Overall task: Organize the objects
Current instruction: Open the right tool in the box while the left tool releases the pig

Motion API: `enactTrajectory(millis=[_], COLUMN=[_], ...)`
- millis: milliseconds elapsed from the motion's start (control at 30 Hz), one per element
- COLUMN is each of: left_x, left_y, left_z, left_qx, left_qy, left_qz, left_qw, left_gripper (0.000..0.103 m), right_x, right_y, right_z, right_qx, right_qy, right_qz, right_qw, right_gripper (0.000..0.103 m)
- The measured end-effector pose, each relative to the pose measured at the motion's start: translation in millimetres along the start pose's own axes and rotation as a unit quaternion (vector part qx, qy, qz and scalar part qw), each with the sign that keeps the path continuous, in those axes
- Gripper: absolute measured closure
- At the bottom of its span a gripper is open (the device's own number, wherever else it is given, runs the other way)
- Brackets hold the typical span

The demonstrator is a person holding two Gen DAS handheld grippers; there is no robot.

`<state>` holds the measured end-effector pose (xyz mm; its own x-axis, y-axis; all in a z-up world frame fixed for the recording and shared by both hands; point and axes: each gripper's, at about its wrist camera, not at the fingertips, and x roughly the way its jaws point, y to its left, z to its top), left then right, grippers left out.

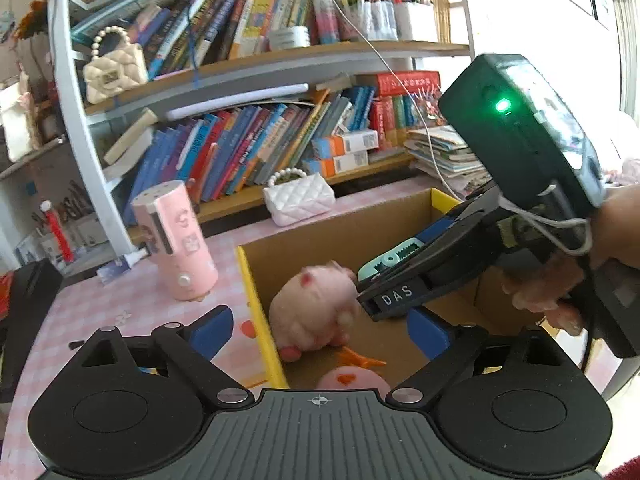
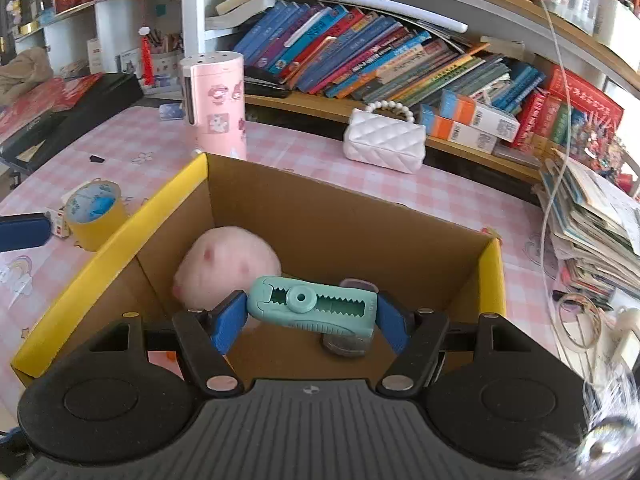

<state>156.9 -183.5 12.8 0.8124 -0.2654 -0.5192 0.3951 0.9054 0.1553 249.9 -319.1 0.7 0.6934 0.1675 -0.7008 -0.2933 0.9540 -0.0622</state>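
Right gripper (image 2: 308,316) pinching teal tape dispenser (image 2: 314,307) over cardboard box (image 2: 344,220). Left gripper (image 1: 320,330) spread, empty. Pink plush toy (image 2: 226,266) at box's far-left corner.

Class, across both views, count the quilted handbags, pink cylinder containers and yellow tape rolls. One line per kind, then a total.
Quilted handbags: 2 (cream handbag, white handbag)
Pink cylinder container: 1
Yellow tape roll: 1
Total: 4

The plush toy (image 2: 226,266) is lying inside the cardboard box (image 2: 344,208) — seemingly against its left wall; behind the box the canister (image 2: 214,104) is standing, the quilted purse (image 2: 384,140) right of it.
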Motion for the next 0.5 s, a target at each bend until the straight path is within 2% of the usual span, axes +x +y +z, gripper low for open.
enactTrajectory(millis=[233, 500], left_x=[-19.5, -29.3], left_y=[23.3, 50.9], left_z=[-8.9, -24.4], left_qx=[-0.049, -0.120], left_qy=[-0.012, 0.004], left_qz=[0.027, 0.058], left_qw=[0.9984, 0.9911], left_gripper=[0.006, 0.006], right_x=[15.4, 27.3], right_y=[9.4, 22.2], right_z=[-1.9, -4.2], right_qx=[-0.019, -0.064], right_qy=[0.033, 0.073], right_qz=[0.009, 0.018], right_qw=[0.999, 0.995], right_gripper=[0.036, 0.036])
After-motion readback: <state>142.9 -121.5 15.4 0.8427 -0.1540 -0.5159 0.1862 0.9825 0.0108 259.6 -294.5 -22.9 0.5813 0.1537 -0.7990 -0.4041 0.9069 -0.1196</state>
